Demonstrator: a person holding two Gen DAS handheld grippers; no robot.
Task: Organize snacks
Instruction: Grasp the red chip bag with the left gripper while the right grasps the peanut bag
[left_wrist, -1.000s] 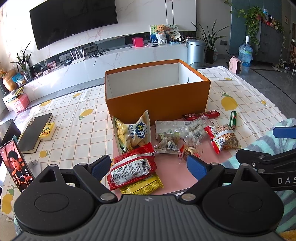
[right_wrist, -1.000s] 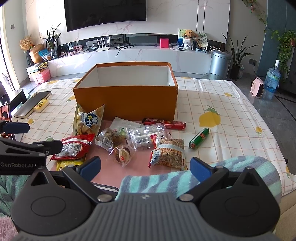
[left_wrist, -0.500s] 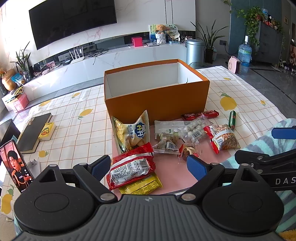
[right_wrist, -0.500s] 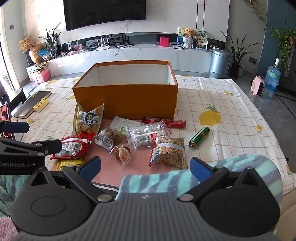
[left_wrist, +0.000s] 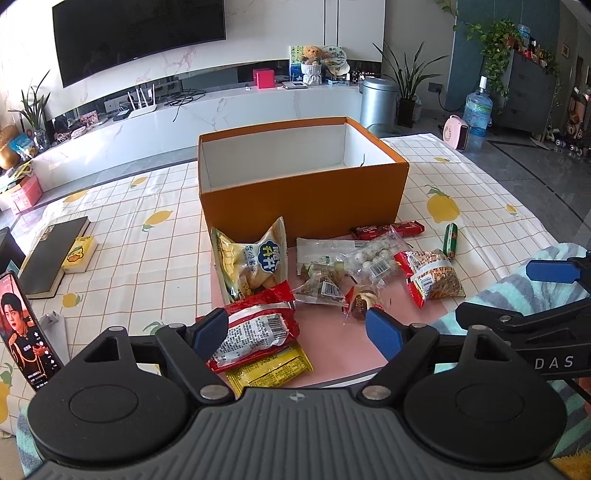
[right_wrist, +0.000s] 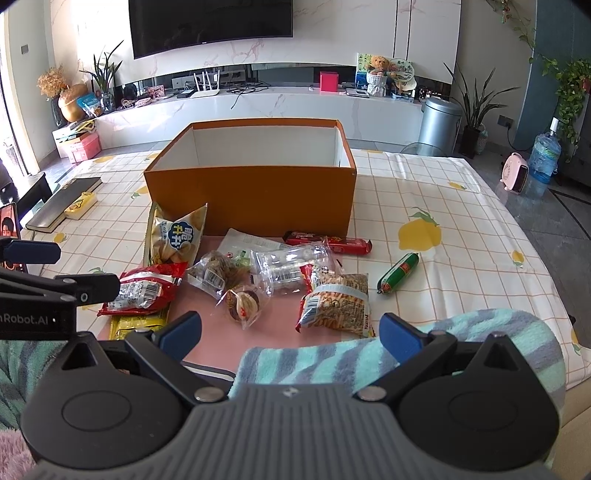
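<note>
An open, empty orange box (left_wrist: 303, 195) (right_wrist: 251, 199) stands mid-table. Snacks lie on a pink mat (left_wrist: 332, 343) in front of it: a red packet (left_wrist: 255, 332) (right_wrist: 142, 288) on a yellow packet (left_wrist: 269, 365), a yellow-white chips bag (left_wrist: 255, 262), a clear bag of white balls (left_wrist: 373, 258), a stick-snack pack (left_wrist: 432, 277) (right_wrist: 336, 302), a red bar (left_wrist: 388, 229) and a green sausage (left_wrist: 450, 238) (right_wrist: 399, 271). My left gripper (left_wrist: 295, 332) hovers over the red packet, its jaws closing but still wide, the pads not pressing it. My right gripper (right_wrist: 291, 332) is open and holds nothing.
A dark book (left_wrist: 51, 254), a small yellow box (left_wrist: 79, 253) and a lit phone (left_wrist: 26, 328) sit at the table's left. A striped sleeve (right_wrist: 369, 354) lies across the near edge under the right gripper. The lemon-print tablecloth (right_wrist: 443, 206) spreads to the right.
The left gripper's jaws have narrowed a little, the left finger coming in toward the red packet. Both hands and all the snacks have stayed where they were.
</note>
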